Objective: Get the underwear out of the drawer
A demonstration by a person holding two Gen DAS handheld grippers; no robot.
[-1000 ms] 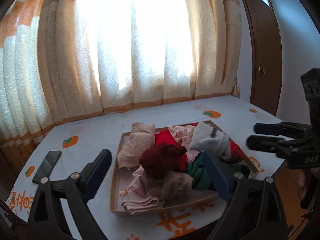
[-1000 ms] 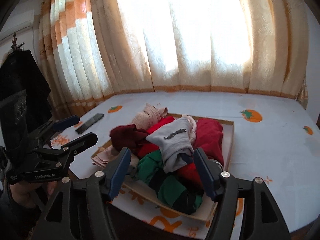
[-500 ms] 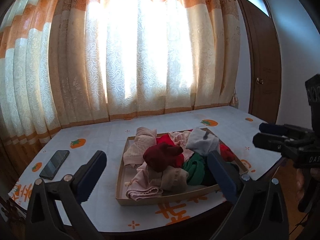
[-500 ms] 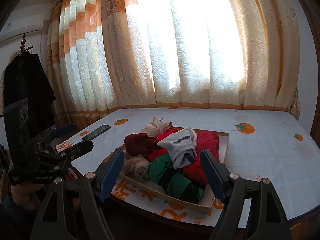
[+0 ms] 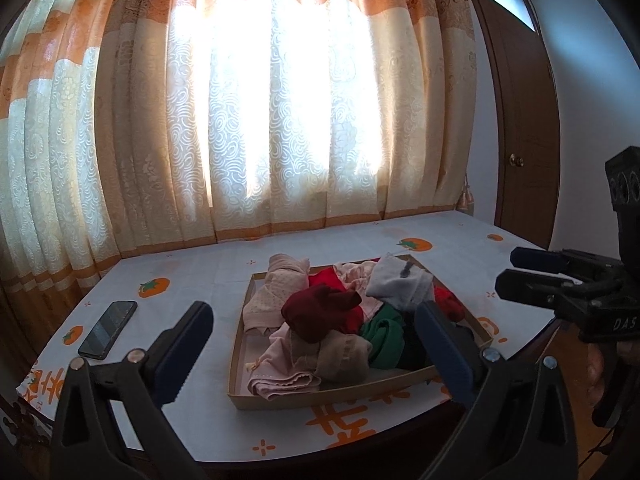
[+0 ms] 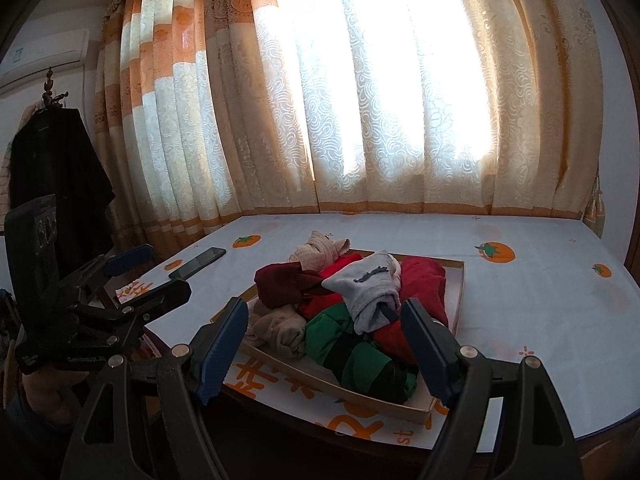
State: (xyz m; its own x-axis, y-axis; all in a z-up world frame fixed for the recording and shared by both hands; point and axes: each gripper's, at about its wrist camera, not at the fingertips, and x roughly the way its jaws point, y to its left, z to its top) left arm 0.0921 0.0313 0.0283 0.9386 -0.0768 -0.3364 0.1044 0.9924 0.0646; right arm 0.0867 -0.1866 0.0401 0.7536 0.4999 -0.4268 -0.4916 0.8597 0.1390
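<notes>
A shallow cardboard drawer [image 5: 400, 385] sits on the table near its front edge, heaped with underwear. The heap holds a dark red piece [image 5: 320, 312], a grey one [image 5: 400, 284], a green one [image 5: 384, 332], pink ones [image 5: 280, 372] and a beige one [image 5: 344, 360]. My left gripper [image 5: 312, 316] hovers short of the drawer, jaws wide open and empty. My right gripper [image 6: 326, 308] is open too, in front of the drawer [image 6: 460, 292] with nothing between its fingers. Each gripper shows in the other's view: the right gripper [image 5: 512, 268], the left gripper [image 6: 160, 272].
A black phone [image 5: 108, 324] lies on the white, orange-printed tablecloth [image 5: 200, 276] left of the drawer. Sunlit curtains [image 5: 280, 120] hang behind the table. A wooden door [image 5: 520, 140] stands at the right. In the right wrist view a dark garment [image 6: 56, 184] hangs at the left.
Both grippers drew back from the drawer, so the table's front edge now shows. Both pairs of jaws spread a little wider. The clothes have not moved.
</notes>
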